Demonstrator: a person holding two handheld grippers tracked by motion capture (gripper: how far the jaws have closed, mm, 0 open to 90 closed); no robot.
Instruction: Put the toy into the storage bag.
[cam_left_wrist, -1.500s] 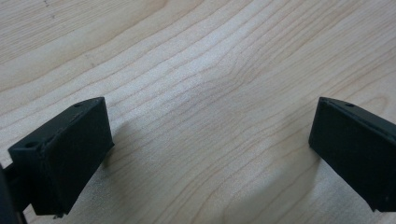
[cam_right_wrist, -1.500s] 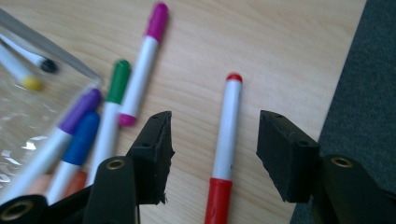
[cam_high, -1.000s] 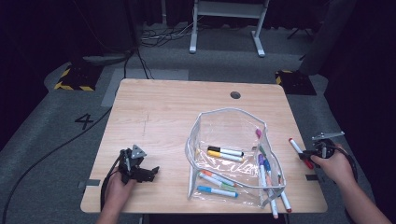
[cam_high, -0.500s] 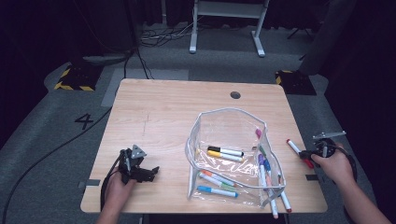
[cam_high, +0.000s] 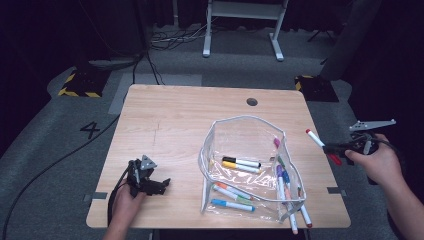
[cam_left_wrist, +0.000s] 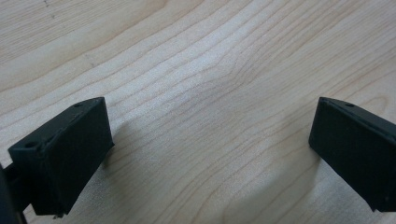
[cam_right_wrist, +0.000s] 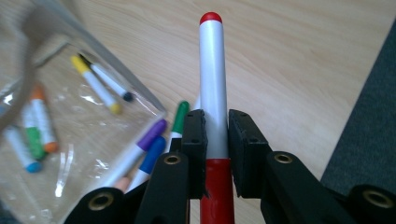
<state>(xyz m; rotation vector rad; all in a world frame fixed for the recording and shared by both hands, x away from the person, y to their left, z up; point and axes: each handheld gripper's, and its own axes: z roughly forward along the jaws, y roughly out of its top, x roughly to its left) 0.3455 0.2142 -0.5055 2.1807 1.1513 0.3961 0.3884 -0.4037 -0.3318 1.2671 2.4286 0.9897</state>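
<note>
A clear zip pouch (cam_high: 245, 137) lies open on the right half of the wooden table (cam_high: 175, 120), with several coloured markers (cam_high: 240, 163) in it. More markers (cam_high: 282, 180) lie along its right side, their purple, blue and green caps (cam_right_wrist: 156, 140) in the right gripper view. My right gripper (cam_high: 336, 148) hovers at the table's right edge, shut on a red-and-white marker (cam_right_wrist: 213, 84) that points toward the pouch (cam_right_wrist: 56, 93). My left gripper (cam_high: 164, 184) rests open near the front left corner, nothing between its jaws (cam_left_wrist: 210, 154) but bare wood.
A round cable hole (cam_high: 252, 101) sits near the table's far edge. Two markers (cam_high: 305, 216) poke out past the pouch toward the front edge. Cables, a stand's white legs (cam_high: 240, 30) and hazard-striped floor plates (cam_high: 80, 85) lie beyond the table.
My right gripper has lifted the red marker a little and drifted away from the front edge. The left gripper has not moved.
</note>
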